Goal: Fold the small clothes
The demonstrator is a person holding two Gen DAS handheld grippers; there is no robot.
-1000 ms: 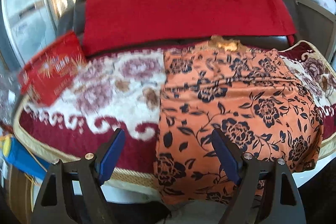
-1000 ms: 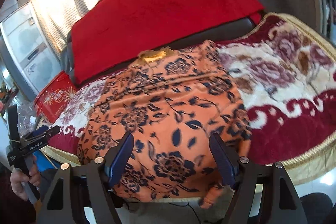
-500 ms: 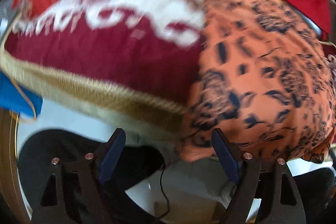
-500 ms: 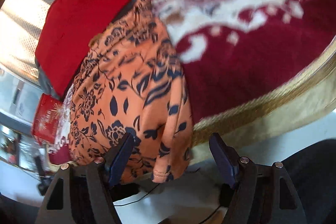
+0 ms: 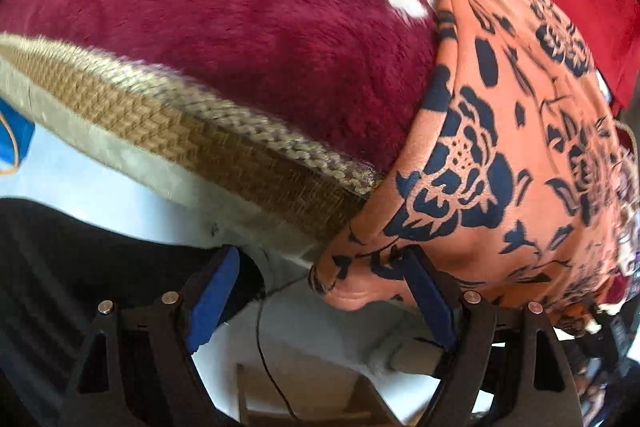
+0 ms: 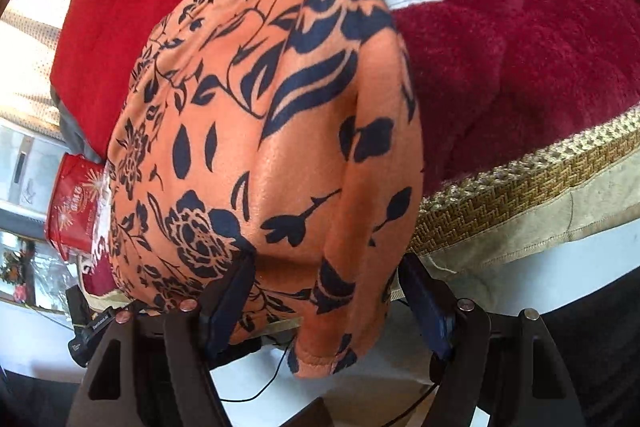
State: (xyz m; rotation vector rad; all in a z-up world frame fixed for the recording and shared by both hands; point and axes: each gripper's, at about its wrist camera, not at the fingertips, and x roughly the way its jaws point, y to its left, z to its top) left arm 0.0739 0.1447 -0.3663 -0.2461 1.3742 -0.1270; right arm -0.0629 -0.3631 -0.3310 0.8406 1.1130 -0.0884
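The left tongs (image 5: 320,303) hang open at the garment's (image 5: 500,155) hanging left corner; the right tongs (image 6: 328,307) gape around its right corner. The garment drapes over the blanket's (image 5: 224,39) braided edge. Risk: a thin pinch could slip, or snag the blanket.

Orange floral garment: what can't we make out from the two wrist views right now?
- Orange floral garment, left wrist: its right part is cut by the frame edge, so the overall shape is unclear.
- Same garment, right wrist: the hem hanging between the open right gripper fingers is partly hidden by them.
- Red tin, right wrist: print too small, half behind cloth.
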